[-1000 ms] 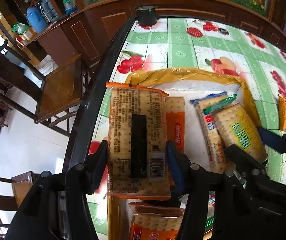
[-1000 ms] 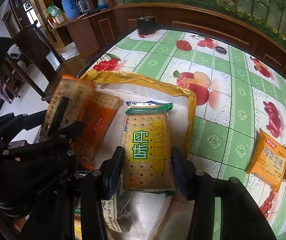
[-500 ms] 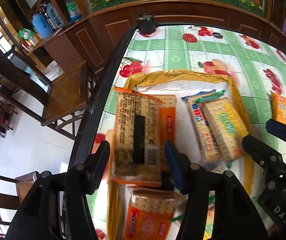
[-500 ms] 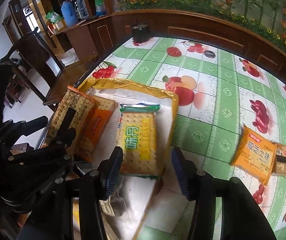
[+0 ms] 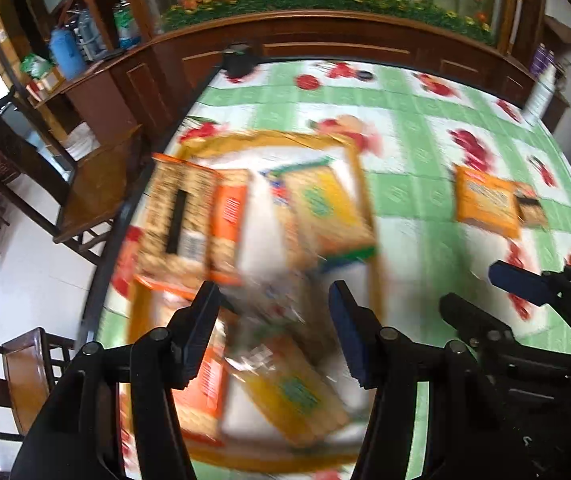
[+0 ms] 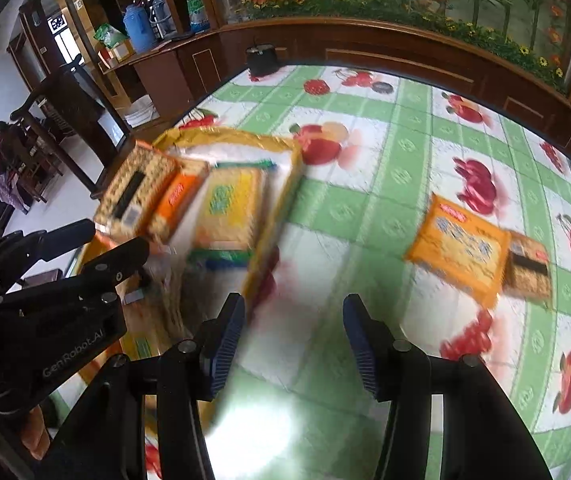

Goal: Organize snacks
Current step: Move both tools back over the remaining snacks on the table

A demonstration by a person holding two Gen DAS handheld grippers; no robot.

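Orange cracker packet (image 6: 459, 250) lies flat on the green fruit-print tablecloth (image 6: 365, 208), right of the tray and well apart from it, with a smaller brown packet (image 6: 527, 266) touching its right edge. These look like the snacks not yet put away. Judgement: light, film-wrapped, slick; the crackers inside are brittle, so squeeze gently. Best hold is probably across the short width, pads on the two long edges, away from the crimped ends.

The yellow-rimmed tray (image 6: 285, 196) at the table's left edge holds several packets already: a yellow-green one (image 6: 229, 208), an orange one (image 6: 173, 204) and a brown one with a dark stripe (image 6: 137, 192) side by side at its far end, with more nearer, too blurred to identify.

Right gripper (image 6: 291, 348) is angled steeply down over bare cloth between tray and orange packet; its jaws have just been opening, nothing between them. Left gripper (image 5: 273, 336) hangs over the tray's near half, jaws apart, gripping nothing.
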